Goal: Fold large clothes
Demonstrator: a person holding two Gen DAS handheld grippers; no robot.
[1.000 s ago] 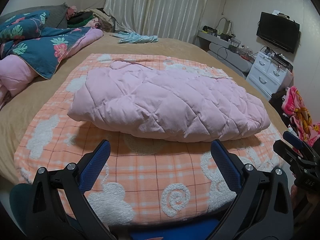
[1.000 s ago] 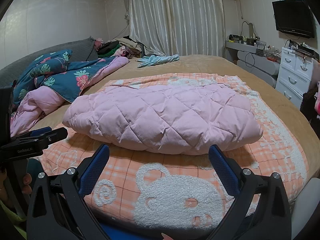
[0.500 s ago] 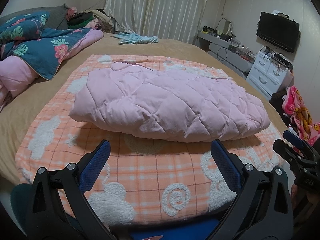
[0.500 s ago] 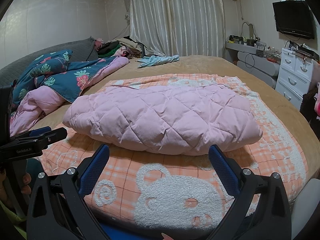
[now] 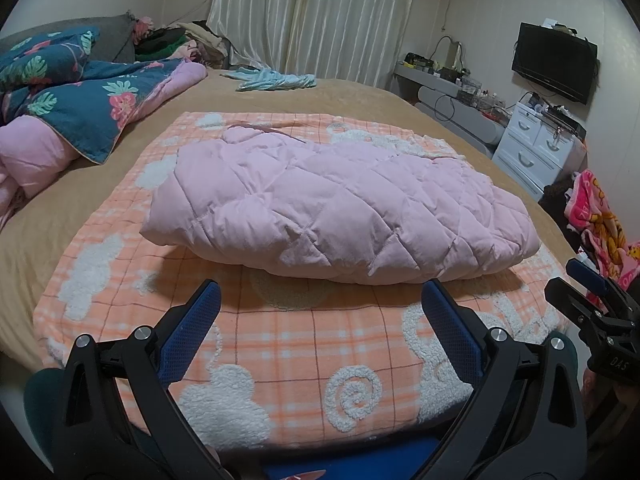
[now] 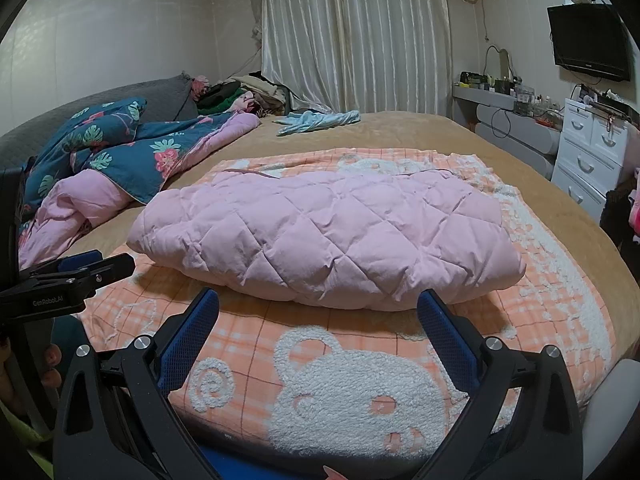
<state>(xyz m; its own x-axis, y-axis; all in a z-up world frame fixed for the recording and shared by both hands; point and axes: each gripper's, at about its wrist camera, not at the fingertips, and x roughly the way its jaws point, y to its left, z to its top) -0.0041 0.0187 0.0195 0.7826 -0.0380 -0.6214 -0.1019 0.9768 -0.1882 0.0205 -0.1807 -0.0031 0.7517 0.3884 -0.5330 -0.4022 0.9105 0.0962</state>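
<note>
**A:** What has changed for you since a second ago?

**B:** Almost nothing. In your left wrist view the scene has slid a little to the right, so your left gripper (image 5: 318,304) has drifted slightly; the right wrist view matches the earlier one. The coat has not moved.

**A:** Count what you have, biggest first.

**B:** One bed (image 6: 404,130) under a tan cover. One orange plaid blanket (image 6: 360,364) with white fleece bears, spread over the bed's near half and hanging over the near edge. One pink quilted coat (image 5: 340,212), folded into a long bundle, lying crosswise in the blanket's middle, well inside all its edges. One dark floral duvet (image 6: 132,152) with a pink lining, heaped along the bed's left edge. One pale blue garment (image 6: 320,120) near the far edge. Off the bed, one white drawer unit (image 5: 536,148) past the right edge and one television (image 5: 554,62) on the wall above it.

**A:** And your tongs?

**B:** Two. Your left gripper stands wide, empty, over the blanket's near edge, short of the coat. Your right gripper (image 6: 318,308) is the same: jaws spread wide, holding nothing, just short of the coat's near side. Each shows at the edge of the other's view.
</note>
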